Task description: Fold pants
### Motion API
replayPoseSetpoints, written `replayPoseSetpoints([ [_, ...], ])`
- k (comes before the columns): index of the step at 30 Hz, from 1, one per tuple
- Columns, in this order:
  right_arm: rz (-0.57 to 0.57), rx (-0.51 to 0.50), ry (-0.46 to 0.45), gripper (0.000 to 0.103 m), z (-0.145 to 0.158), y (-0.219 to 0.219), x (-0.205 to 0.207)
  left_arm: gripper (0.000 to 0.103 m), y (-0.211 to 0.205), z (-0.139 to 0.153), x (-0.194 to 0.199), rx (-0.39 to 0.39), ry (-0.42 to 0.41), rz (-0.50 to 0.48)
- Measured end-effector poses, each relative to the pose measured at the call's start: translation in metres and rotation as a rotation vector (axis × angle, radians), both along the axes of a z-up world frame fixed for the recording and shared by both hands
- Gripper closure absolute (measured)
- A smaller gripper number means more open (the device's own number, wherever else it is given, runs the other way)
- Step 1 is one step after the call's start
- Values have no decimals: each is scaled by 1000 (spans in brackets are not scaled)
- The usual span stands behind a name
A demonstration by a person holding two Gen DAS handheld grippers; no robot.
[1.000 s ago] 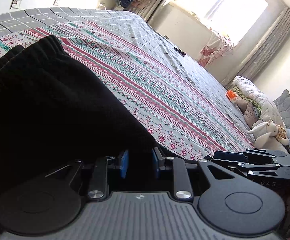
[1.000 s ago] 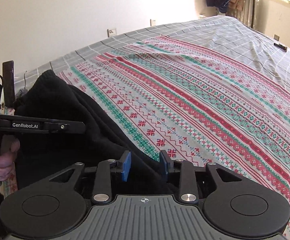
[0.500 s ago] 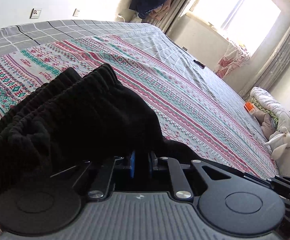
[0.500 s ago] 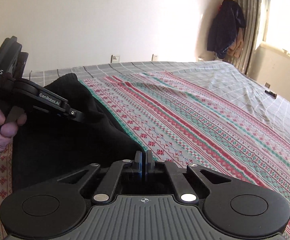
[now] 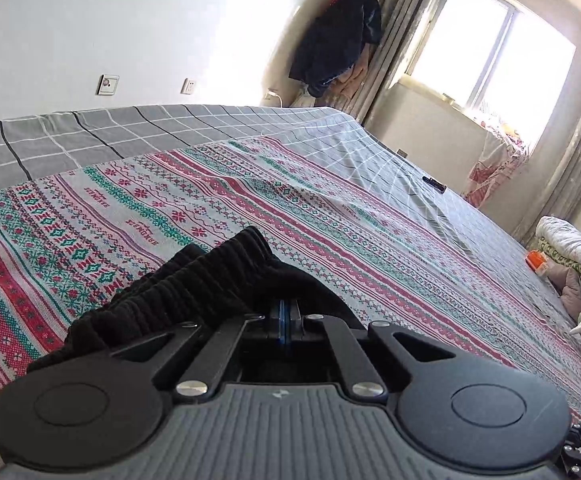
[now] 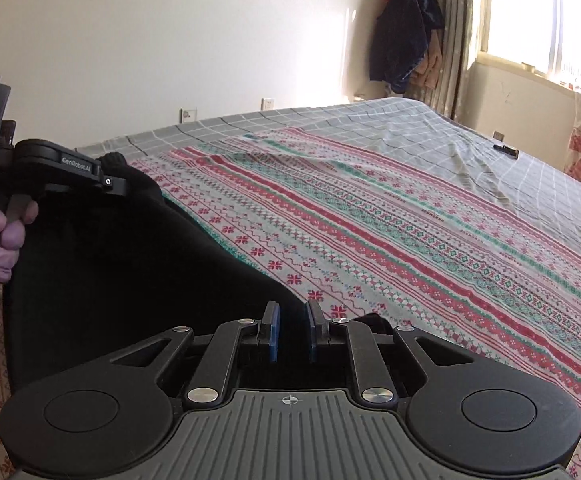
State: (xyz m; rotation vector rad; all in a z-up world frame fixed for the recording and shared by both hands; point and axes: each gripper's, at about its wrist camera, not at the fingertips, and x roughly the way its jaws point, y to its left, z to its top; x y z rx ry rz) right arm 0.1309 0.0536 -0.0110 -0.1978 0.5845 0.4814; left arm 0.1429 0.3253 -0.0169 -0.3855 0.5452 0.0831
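Observation:
Black pants [image 6: 130,264] lie at the near left of the bed, on a red and green patterned blanket [image 6: 410,240]. In the left wrist view their ribbed waistband [image 5: 194,288] is bunched just ahead of my left gripper [image 5: 288,316], whose blue pads are pressed together on the black cloth. The right wrist view shows that left gripper [image 6: 119,186] at the pants' far corner, held by a hand [image 6: 6,232]. My right gripper [image 6: 292,332] is at the pants' near edge. Its jaws are opening, with a gap between the pads and dark cloth in that gap.
A grey checked sheet [image 5: 170,128] covers the far part of the bed, and a small black object [image 5: 434,184] lies on it. Dark clothes [image 5: 338,40] hang by the curtain. Rolled bedding [image 5: 570,248] and plush toys sit to the right of the bed.
My left gripper's pads closed on the waistband, and the waistband now bunches up in front of them. My right gripper's pads shut at the pants' edge, then parted again.

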Motion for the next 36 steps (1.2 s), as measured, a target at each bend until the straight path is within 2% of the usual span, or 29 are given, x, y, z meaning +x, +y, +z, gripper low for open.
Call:
replayPoseSetpoints([
  [3, -45, -56, 87, 95, -26, -2, 25, 82, -3, -2, 6, 39, 28, -6],
  [4, -62, -74, 86, 101, -30, -3, 33, 82, -5, -1, 6, 50, 32, -6],
  [5, -77, -79, 78, 101, -29, -5, 39, 82, -6, 0, 4, 52, 36, -2],
  [6, -114, -72, 78, 98, -24, -8, 44, 82, -7, 3, 2, 41, 39, -1],
  [8, -164, -43, 67, 92, -10, -19, 43, 73, -8, 8, -3, 18, 30, -17],
  [9, -171, -28, 58, 87, -4, -24, 40, 65, -9, 10, -5, 19, 26, -26],
  [10, -180, -20, 55, 87, 1, -31, 35, 59, -10, 13, -8, 23, 23, -32],
  [14, -219, 0, 82, 84, 13, -58, 14, 46, -22, 20, -16, 54, 19, -80],
  [16, -235, 15, 115, 74, 16, -72, 0, 36, -30, 20, -19, 59, 29, -119],
  [17, -240, 25, 134, 71, 16, -77, -9, 34, -35, 20, -22, 66, 36, -139],
  [19, -240, 43, 167, 57, 14, -86, -25, 29, -47, 19, -29, 92, 45, -178],
  [21, -233, 64, 199, 51, 13, -90, -41, 24, -59, 17, -38, 116, 53, -216],
  [28, -199, 135, 332, 42, -1, -90, -85, 17, -100, 4, -68, 173, 85, -413],
  [34, -127, 158, 387, 36, -8, -81, -107, 16, -131, -30, -94, 329, 143, -565],
  [36, -109, 171, 417, 36, -12, -81, -112, 14, -134, -37, -104, 386, 123, -591],
])
